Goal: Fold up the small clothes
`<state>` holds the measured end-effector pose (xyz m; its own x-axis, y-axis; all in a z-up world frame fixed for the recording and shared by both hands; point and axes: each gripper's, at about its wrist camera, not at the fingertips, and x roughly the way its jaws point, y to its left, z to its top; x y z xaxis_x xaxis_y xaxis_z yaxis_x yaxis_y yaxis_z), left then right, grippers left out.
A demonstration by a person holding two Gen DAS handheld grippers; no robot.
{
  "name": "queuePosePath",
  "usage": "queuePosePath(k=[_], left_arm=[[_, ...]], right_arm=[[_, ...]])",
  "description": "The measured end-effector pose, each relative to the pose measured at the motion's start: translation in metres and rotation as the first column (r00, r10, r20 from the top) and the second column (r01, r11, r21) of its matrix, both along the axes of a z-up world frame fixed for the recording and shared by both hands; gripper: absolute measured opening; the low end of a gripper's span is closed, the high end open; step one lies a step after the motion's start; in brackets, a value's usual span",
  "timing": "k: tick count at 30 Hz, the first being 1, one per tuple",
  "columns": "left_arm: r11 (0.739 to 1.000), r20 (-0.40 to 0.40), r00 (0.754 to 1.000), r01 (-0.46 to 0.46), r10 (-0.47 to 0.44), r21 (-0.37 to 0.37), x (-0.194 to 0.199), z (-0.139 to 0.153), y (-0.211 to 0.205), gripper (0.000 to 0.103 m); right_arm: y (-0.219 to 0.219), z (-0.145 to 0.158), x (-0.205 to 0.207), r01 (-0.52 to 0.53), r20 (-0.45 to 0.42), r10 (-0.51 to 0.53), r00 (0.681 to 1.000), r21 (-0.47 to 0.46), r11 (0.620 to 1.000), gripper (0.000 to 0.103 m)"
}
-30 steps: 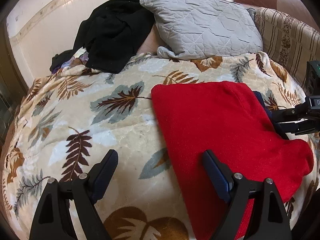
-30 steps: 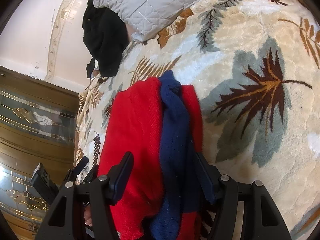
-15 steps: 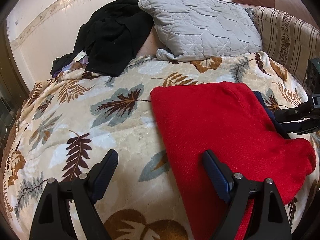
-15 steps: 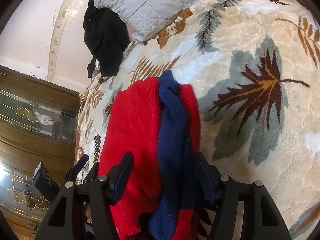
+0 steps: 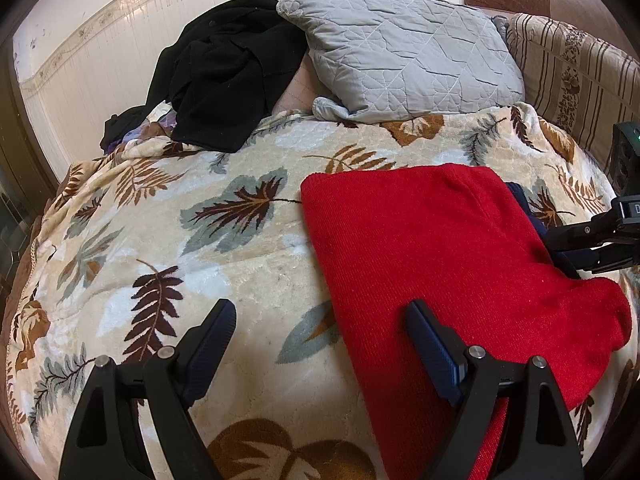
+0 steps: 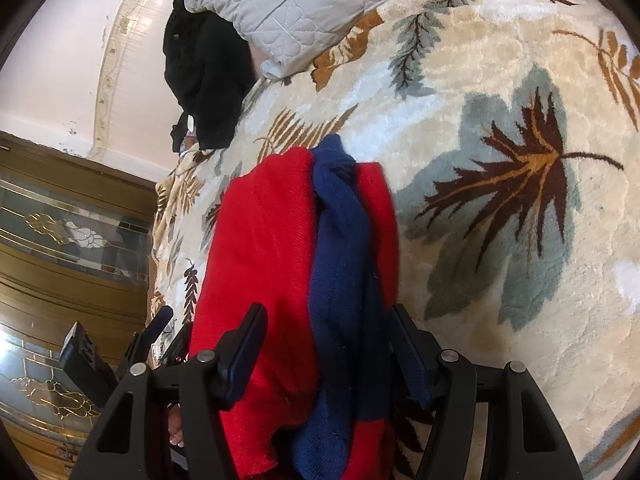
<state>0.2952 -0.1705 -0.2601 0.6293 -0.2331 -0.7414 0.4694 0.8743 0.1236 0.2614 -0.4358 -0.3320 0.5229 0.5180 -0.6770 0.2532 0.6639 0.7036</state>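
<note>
A folded red garment [image 5: 440,260] lies on the leaf-patterned blanket [image 5: 240,248]; a navy part [image 6: 340,240] shows along its right edge. My left gripper [image 5: 320,316] hovers open over the garment's near left edge, one finger above the red cloth and the other above the blanket. My right gripper [image 6: 326,328] is turned on its side at the garment's right edge, its fingers closed on the thick red and navy fold. In the left wrist view the right gripper [image 5: 560,248] holds the navy edge [image 5: 524,204].
A grey quilted pillow [image 5: 400,52] and a heap of black clothes [image 5: 228,80] lie at the far end of the bed by the wall. A striped cushion [image 5: 576,76] stands at the back right. A wooden cabinet with glass panels [image 6: 60,240] is beside the bed.
</note>
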Motion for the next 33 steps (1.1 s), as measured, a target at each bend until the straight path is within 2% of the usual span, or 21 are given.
queuePosePath(k=[15,23,27,32,33], left_arm=[[0.997,-0.071,0.997,-0.016,0.011,-0.074,0.01,0.005,0.006,0.087],[0.981,-0.129,0.991,0.011,-0.036,-0.192,0.003,0.019,0.008,0.087],[0.959,-0.232,0.964,0.064,-0.131,-0.277,0.003,0.013,0.005,0.087],[0.95,-0.367,0.905,0.106,-0.215,-0.295,0.007,-0.012,-0.006,0.087],[0.95,-0.363,0.906,0.108,-0.215,-0.293,0.007,-0.012,-0.006,0.087]], right_arm=[[-0.002,-0.007,0.004,0.0,-0.008,0.0,1.0,0.006,1.0,0.066],[-0.006,-0.001,-0.012,0.024,0.011,-0.024,1.0,0.002,1.0,0.066],[-0.01,-0.003,-0.019,0.036,0.011,-0.036,0.999,0.03,0.999,0.066],[-0.015,-0.015,-0.018,0.044,-0.024,-0.042,0.999,0.079,0.996,0.067],[-0.015,-0.018,-0.016,0.044,-0.032,-0.041,0.999,0.089,0.995,0.067]])
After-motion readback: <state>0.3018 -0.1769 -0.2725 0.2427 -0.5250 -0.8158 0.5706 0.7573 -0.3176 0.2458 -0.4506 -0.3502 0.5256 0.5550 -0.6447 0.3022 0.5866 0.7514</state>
